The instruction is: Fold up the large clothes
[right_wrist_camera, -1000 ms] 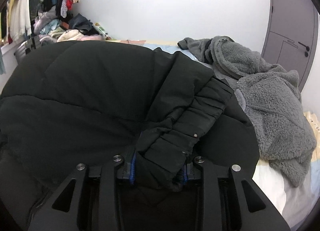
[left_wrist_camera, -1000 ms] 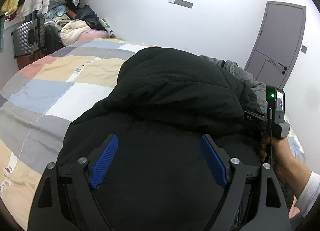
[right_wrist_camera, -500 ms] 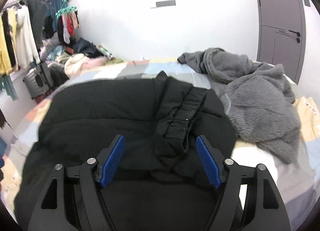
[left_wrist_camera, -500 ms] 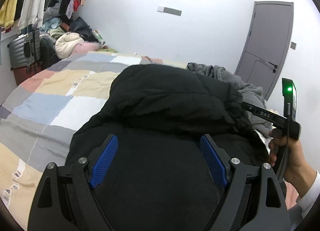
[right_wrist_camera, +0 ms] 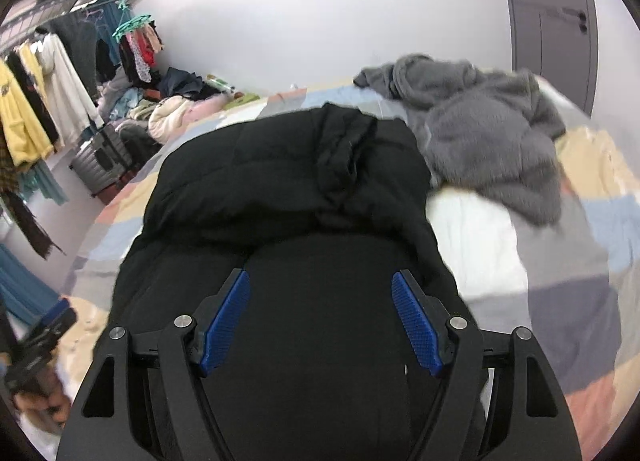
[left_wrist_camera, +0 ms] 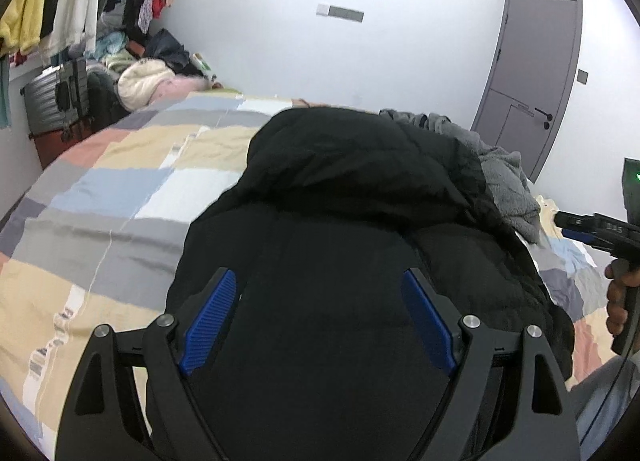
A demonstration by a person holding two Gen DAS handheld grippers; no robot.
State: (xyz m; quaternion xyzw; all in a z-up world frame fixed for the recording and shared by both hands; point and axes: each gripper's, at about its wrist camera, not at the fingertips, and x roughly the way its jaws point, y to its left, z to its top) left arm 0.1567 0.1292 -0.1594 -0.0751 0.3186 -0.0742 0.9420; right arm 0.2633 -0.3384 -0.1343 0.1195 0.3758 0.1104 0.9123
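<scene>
A black puffer jacket (left_wrist_camera: 360, 181) lies on the bed, its far half folded back over the near half. One sleeve (right_wrist_camera: 344, 149) rests along the top of the fold. My left gripper (left_wrist_camera: 318, 277) hovers open over the jacket's near part, nothing between its blue pads. My right gripper (right_wrist_camera: 320, 275) is also open above the jacket, its pads apart and empty. It shows at the right edge of the left wrist view as well (left_wrist_camera: 568, 223), held by a hand (left_wrist_camera: 618, 301).
A grey fleece garment (right_wrist_camera: 488, 133) lies crumpled to the right of the jacket. The patchwork bed cover (left_wrist_camera: 100, 197) spreads out to the left. A suitcase (left_wrist_camera: 52, 101), piled laundry and hanging clothes (right_wrist_camera: 40, 101) line the left wall. A grey door (left_wrist_camera: 532, 73) stands at the far right.
The right gripper let go of the black sleeve, opened, and pulled back and up from the jacket. The left gripper drew back a little and stayed open.
</scene>
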